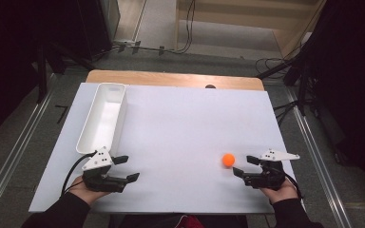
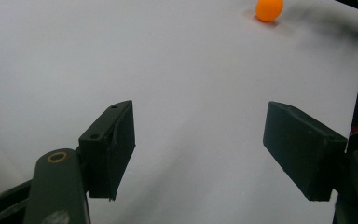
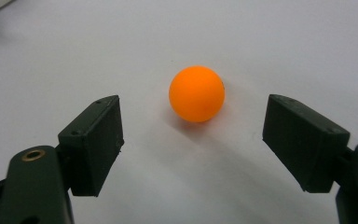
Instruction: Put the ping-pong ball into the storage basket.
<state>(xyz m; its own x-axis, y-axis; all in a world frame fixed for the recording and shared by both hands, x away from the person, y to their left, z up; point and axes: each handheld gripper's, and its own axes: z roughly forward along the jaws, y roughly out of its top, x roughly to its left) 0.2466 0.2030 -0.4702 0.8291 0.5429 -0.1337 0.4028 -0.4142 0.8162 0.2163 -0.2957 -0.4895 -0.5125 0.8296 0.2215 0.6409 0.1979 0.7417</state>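
An orange ball (image 1: 228, 160) rests on the white table surface (image 1: 180, 133) at the front right. My right gripper (image 1: 245, 165) is open just to the right of it, jaws pointing left at the ball. In the right gripper view the orange ball (image 3: 196, 93) lies a little ahead of the two spread jaws, touching neither. My left gripper (image 1: 126, 168) is open near the front left of the table with nothing between its jaws. In the left gripper view the orange ball (image 2: 269, 9) sits far off at the top.
A long white bin (image 1: 102, 117) stands at the left of the table, just beyond the left gripper. A wooden table edge (image 1: 171, 79) runs along the back. Black stands and cables surround the table on the floor.
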